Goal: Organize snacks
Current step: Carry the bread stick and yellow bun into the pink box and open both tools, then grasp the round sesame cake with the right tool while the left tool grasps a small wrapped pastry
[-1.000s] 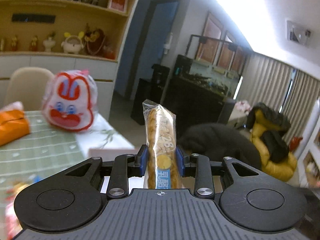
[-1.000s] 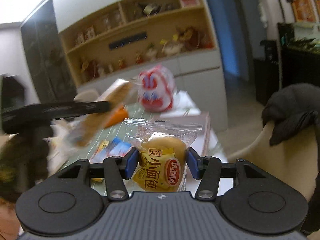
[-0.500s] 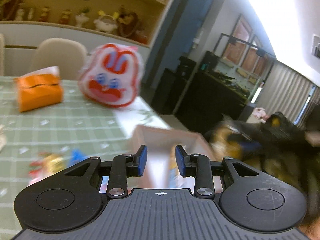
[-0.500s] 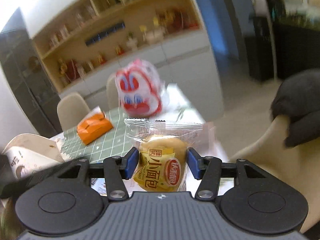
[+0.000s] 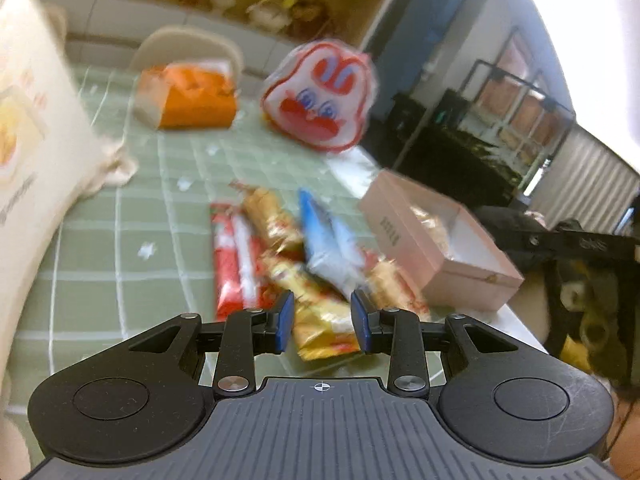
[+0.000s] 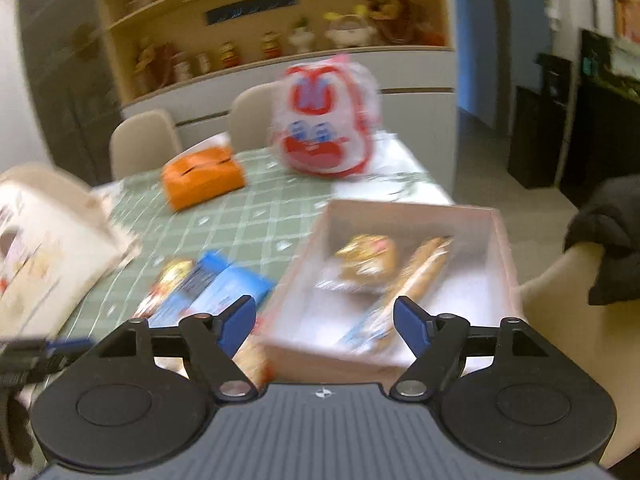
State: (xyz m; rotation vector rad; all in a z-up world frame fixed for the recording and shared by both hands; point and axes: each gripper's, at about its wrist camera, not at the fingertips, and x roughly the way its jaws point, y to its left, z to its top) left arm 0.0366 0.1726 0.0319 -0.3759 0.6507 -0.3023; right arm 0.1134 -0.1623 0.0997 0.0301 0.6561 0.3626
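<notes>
Mid-sort: two snacks in the box, left side going for the next one

The right gripper [image 6: 324,316] hangs over the pink box [image 6: 505,248] with its jaws opening and nothing between them; a small bun pack [image 6: 366,256] and a long bread stick [image 6: 420,272] lie inside. The left gripper [image 5: 322,322] hovers over the snack pile [image 5: 288,248] beside the box, fingers narrow and empty, lined up with a yellow packet [image 5: 324,328]. Next up, I'd guess: drop lower and pinch that packet without dragging its neighbours.

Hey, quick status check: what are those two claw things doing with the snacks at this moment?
Left gripper empty, fingers apart over the snack pile. Right gripper opening, nothing between its fingers, above the pink box. Small bun and long bread inside. Nothing in the way.
</notes>
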